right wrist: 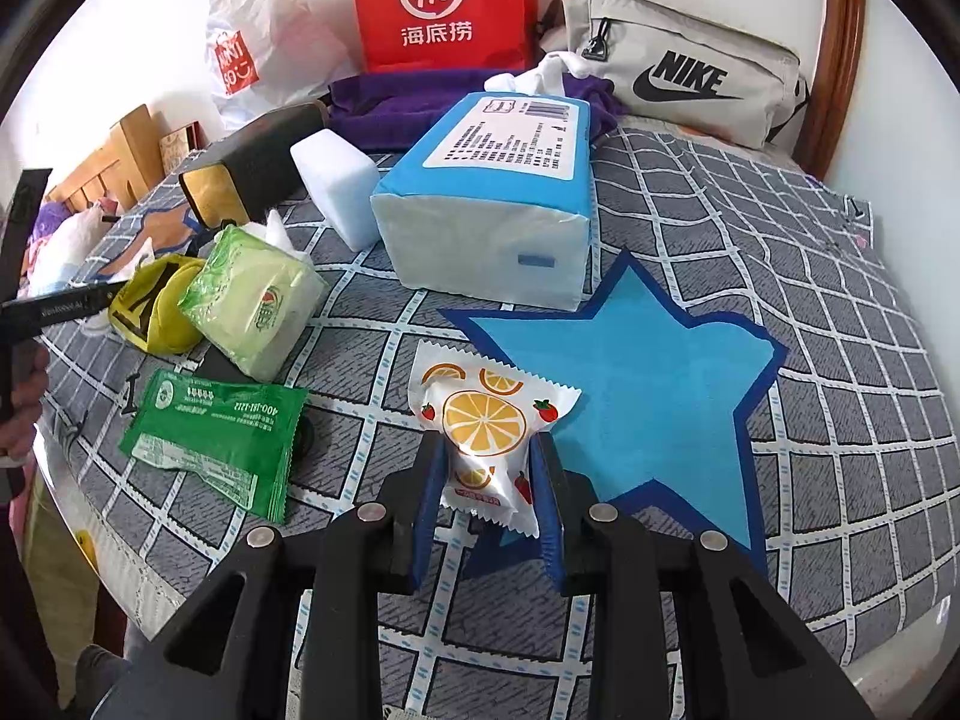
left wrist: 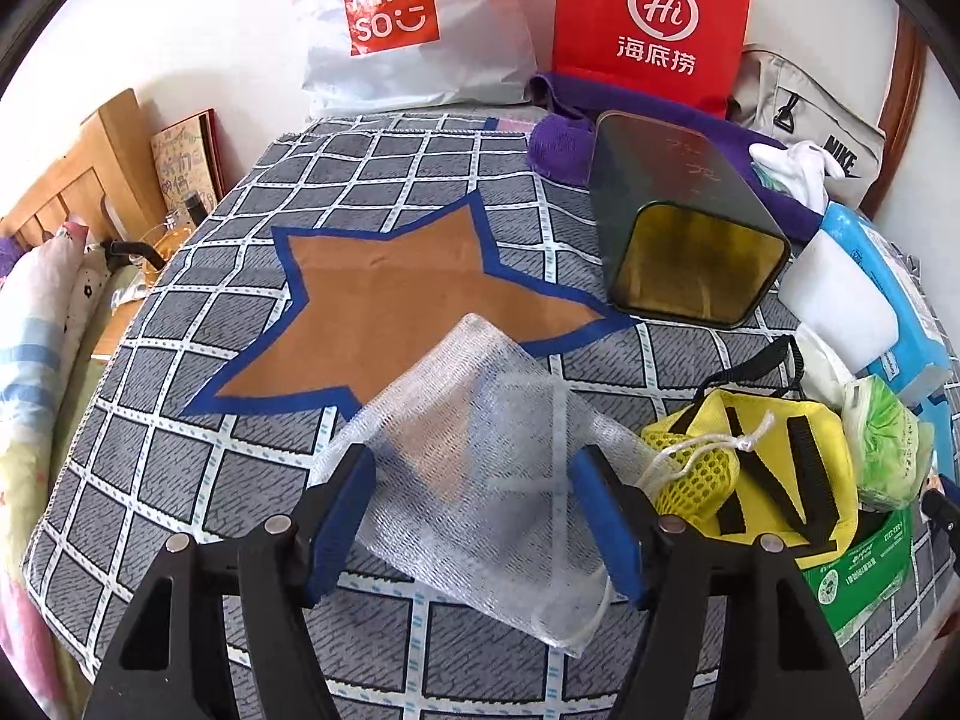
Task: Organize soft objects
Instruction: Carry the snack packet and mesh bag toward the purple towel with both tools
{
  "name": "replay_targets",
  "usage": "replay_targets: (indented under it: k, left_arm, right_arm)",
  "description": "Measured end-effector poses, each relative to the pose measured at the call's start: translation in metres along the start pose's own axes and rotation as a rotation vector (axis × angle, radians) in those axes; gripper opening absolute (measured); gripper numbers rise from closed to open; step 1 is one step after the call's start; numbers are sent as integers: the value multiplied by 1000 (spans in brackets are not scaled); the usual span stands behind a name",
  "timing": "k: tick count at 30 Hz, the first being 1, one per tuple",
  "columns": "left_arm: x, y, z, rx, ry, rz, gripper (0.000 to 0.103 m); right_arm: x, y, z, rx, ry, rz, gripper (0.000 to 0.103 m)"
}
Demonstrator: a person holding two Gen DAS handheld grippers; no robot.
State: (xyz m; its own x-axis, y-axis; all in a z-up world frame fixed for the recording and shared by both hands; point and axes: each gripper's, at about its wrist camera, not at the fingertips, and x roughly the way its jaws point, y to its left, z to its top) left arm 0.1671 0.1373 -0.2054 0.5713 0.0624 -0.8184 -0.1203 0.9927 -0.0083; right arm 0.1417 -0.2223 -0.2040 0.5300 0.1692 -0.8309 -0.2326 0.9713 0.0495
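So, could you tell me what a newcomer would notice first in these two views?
Probably the two star patches on the grey checked cover: a brown star ahead of the left gripper, a blue star beside the right gripper. A white mesh bag lies between the open left jaws; the right is shut on an orange-print snack packet. A red bag stands behind.

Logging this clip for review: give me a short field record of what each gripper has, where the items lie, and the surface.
surface: grey checked bedcover with two star patches
left gripper: open, white mesh bag lying between its fingers, partly over the brown star
right gripper: shut on the orange-print snack packet, at the edge of the blue star
pile: blue tissue pack, green tissue pack, yellow pouch, flat green sachet
container: dark tin lying on its side, open end facing the camera
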Motion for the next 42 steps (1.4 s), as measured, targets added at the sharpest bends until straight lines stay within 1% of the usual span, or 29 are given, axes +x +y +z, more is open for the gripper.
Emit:
replay_targets:
  k: [1, 2, 5, 7, 11, 17, 20, 22, 24, 29, 34, 37, 42]
  left_arm:
    - [-1, 1, 0, -3, -16, -3, 36]
    - [-2, 0, 0, 0, -19, -2, 13]
    - [-2, -5, 1, 38, -14, 6, 8]
    - [-2, -6, 1, 39, -11, 17, 6]
    - [-9, 2, 2, -25, 7, -23, 5]
    - [-35, 13, 14, -86, -24, -86, 5]
    - [-50, 14, 22, -103, -50, -103, 5]
    - [-57, 14, 26, -115, -65, -101, 5]
    - [-65, 12, 30, -120, -85, -104, 5]
    - [-76, 10, 40, -142, -103, -117, 5]
    - [-86, 5, 54, -134, -134, -120, 5]
    - [-90, 1, 66, -134, -149, -128, 5]
    - [-93, -9, 85, -124, -166, -139, 5]
  right_arm:
    - [1, -2, 1, 9, 2, 6, 29]
    - [1, -3, 2, 15, 1, 7, 29]
    - [2, -2, 4, 6, -1, -3, 27]
    - [2, 0, 8, 0, 8, -1, 26]
    - [-2, 1, 15, -15, 11, -2, 24]
    - [-17, -1, 25, -21, -18, 12, 24]
    - [-29, -1, 33, -23, -46, 37, 24]
    - [-37, -1, 41, -20, -68, 53, 24]
    - [-42, -2, 48, -18, -83, 63, 24]
    - [-52, -3, 64, -20, -123, 71, 24]
    - [-54, -7, 76, -12, -136, 84, 24]
    - [-52, -8, 87, -14, -132, 80, 24]
    - [-54, -11, 106, -19, -151, 84, 24]
